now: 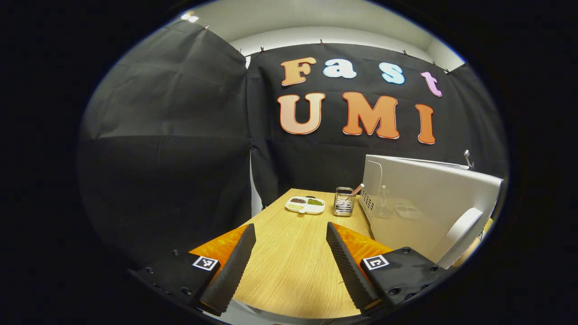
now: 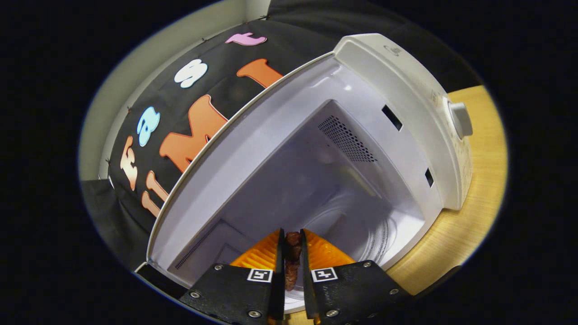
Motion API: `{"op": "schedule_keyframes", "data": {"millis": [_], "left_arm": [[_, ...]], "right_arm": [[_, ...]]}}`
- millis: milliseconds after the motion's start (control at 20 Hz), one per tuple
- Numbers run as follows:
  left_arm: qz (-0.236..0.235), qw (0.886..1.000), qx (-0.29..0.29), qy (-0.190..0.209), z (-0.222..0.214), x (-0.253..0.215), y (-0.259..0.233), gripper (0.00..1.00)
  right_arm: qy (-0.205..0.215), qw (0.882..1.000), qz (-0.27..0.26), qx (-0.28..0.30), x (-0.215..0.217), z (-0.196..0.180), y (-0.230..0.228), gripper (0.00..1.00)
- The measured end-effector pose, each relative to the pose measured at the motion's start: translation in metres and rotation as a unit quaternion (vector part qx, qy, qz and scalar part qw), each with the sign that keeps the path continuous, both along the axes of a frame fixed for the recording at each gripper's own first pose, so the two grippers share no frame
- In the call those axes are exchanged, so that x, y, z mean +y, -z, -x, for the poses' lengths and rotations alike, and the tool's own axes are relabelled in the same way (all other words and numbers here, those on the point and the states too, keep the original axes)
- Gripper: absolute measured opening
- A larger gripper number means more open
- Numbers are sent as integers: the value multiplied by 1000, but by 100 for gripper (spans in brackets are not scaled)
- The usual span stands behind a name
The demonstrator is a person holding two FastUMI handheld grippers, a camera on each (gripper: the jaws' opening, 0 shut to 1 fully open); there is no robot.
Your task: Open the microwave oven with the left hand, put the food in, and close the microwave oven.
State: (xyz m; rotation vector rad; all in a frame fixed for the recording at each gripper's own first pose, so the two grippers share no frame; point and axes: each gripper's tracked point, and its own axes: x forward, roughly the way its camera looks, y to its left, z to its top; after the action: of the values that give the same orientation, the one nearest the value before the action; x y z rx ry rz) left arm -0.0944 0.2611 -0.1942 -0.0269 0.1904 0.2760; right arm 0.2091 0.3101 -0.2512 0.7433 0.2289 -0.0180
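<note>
The table (image 1: 289, 253) is pale wood with a fine straight grain, matt. The microwave (image 1: 429, 198) has a smooth, glossy white shell, and its cavity (image 2: 316, 180) is glossy too. The rack (image 1: 344, 201) is shiny wire metal. The wall (image 1: 171, 149) is matt, creased black cloth. The food (image 2: 292, 259) looks rough and brown.

Microwave (image 2: 397, 113) cavity stands open ahead of the right gripper (image 2: 292, 257), passage unobstructed at 12 o'clock. In the left gripper view, open door (image 1: 429, 203) blocks 2 o'clock; plate (image 1: 305, 205) and cup (image 1: 344, 201) obstruct the table (image 1: 289, 262) at 12.
</note>
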Motion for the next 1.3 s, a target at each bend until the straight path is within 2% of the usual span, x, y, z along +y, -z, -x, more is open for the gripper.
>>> {"op": "schedule_keyframes", "data": {"millis": [50,100,150,200,250,300,350,400,500,900,1050,1200,1300], "left_arm": [[-2,1000,-1,2,1,-2,-1,100],[-3,1000,-2,3,2,-3,-3,98],[-4,1000,-4,2,3,-4,-4,98],[-6,1000,-5,2,3,-4,-6,98],[-7,1000,-5,2,4,-5,-6,100],[-8,1000,-6,1,5,-5,-8,100],[-8,1000,-7,1,6,-6,-9,100],[-8,1000,-10,3,6,-8,-11,100],[-10,1000,-13,9,6,-13,-14,99],[-16,999,-20,44,7,-35,-24,97],[-24,998,-23,47,6,-38,-30,84],[-16,997,-21,66,5,-53,-30,75],[-2,997,-28,68,1,-56,-30,28]], "right_arm": [[1,1000,21,4,-4,-1,1,14],[11,998,53,11,-13,-2,4,24],[18,997,78,13,-20,-2,6,27],[17,995,98,10,-22,0,4,38],[11,994,110,8,-23,2,2,43],[8,992,124,10,-24,4,2,56],[3,990,138,10,-26,7,1,64],[-1,988,152,8,-28,10,-1,81],[-10,983,184,1,-33,20,-10,94],[-86,956,276,-40,-51,86,-58,94],[-116,951,281,-58,-62,117,-81,94],[-125,949,279,-75,-88,140,-110,95],[-122,948,280,-88,-110,148,-131,95]]}}
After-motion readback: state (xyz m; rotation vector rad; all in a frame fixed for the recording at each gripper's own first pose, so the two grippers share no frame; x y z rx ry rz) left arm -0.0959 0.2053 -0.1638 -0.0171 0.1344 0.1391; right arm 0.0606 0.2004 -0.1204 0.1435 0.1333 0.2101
